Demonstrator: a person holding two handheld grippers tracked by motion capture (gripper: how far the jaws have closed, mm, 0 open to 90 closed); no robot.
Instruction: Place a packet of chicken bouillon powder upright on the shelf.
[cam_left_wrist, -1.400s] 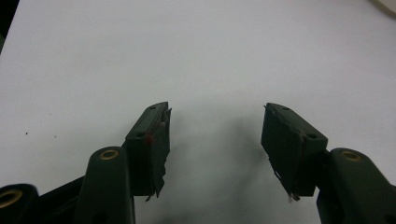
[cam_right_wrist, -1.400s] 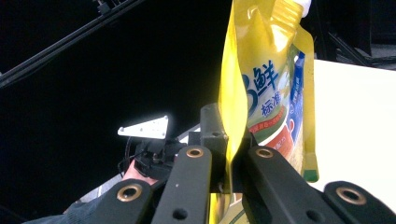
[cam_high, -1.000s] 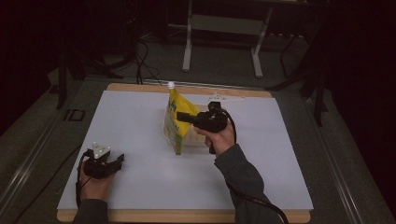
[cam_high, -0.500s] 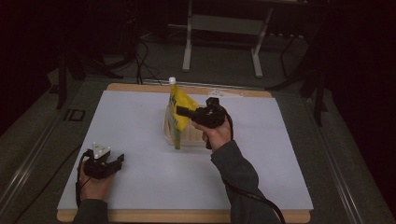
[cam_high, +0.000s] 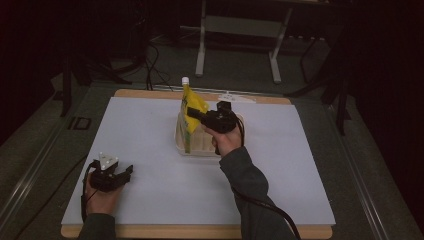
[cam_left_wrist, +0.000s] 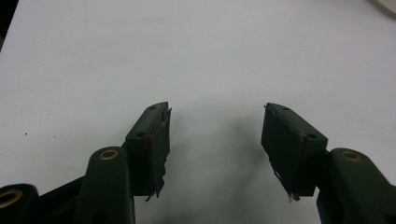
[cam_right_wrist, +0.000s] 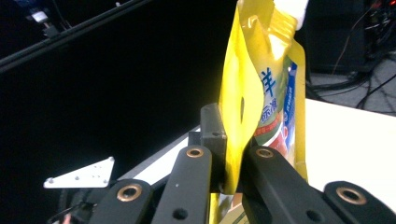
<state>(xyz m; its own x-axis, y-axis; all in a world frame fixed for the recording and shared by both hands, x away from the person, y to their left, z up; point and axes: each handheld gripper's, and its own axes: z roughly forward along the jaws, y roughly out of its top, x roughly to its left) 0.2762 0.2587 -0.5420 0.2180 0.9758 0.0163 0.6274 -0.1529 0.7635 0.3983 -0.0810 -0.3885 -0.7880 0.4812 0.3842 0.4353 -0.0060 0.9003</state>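
A yellow refill pouch (cam_high: 191, 112) with a white cap stands upright above a pale plastic tub (cam_high: 200, 146) at the middle back of the white table cover (cam_high: 150, 135). My right gripper (cam_high: 192, 116) is shut on the pouch's edge from the right. In the right gripper view, the two jaws pinch the pouch (cam_right_wrist: 261, 93) at its side seam, with my right gripper (cam_right_wrist: 229, 140) just below the printed label. My left gripper (cam_high: 127, 172) rests low on the cover at the front left. Its jaws stand wide apart with nothing between them, as the left gripper (cam_left_wrist: 215, 135) view confirms.
A small white object (cam_high: 235, 97) lies at the table's far edge behind the tub. Metal stand legs (cam_high: 202, 45) and cables sit on the dark floor beyond. The wooden board edge (cam_high: 200, 231) runs along the front.
The right gripper has lifted the pouch a little and brought it more upright over the tub. The left hand has stayed put.
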